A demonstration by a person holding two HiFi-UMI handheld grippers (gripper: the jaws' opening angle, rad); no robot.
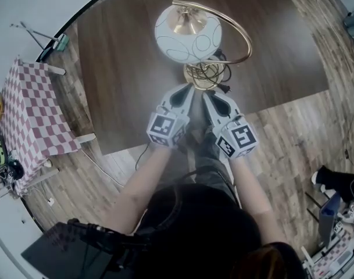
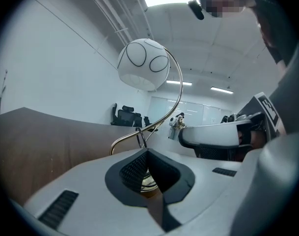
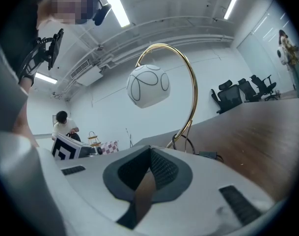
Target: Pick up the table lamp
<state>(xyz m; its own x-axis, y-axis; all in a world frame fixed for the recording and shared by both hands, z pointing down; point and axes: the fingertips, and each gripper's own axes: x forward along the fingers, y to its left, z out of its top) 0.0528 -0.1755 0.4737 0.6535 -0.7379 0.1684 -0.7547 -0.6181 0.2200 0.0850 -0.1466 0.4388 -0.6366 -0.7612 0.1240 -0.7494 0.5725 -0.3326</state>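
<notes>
The left gripper point(image 1: 189, 90) sits low over the dark table point(image 1: 118, 68), its claw pressed together on nothing, tips aimed at the lamp's foot. Just ahead, near the table's front edge, the table lamp point(image 1: 187, 35) stands upright: a white globe shade hangs from a curved gold arm point(image 1: 242, 36) over a round gold base point(image 1: 195, 74), with a black cord point(image 1: 218, 68) looped on it. To the right, the right gripper point(image 1: 208, 97) mirrors the other, claw likewise together and empty, close to the base. This looks like the approach, with no grasp begun. The next move would need the jaws spread, then a hold on the base or lower stem, clear of the cord, since the overhanging globe may tip the lamp.
</notes>
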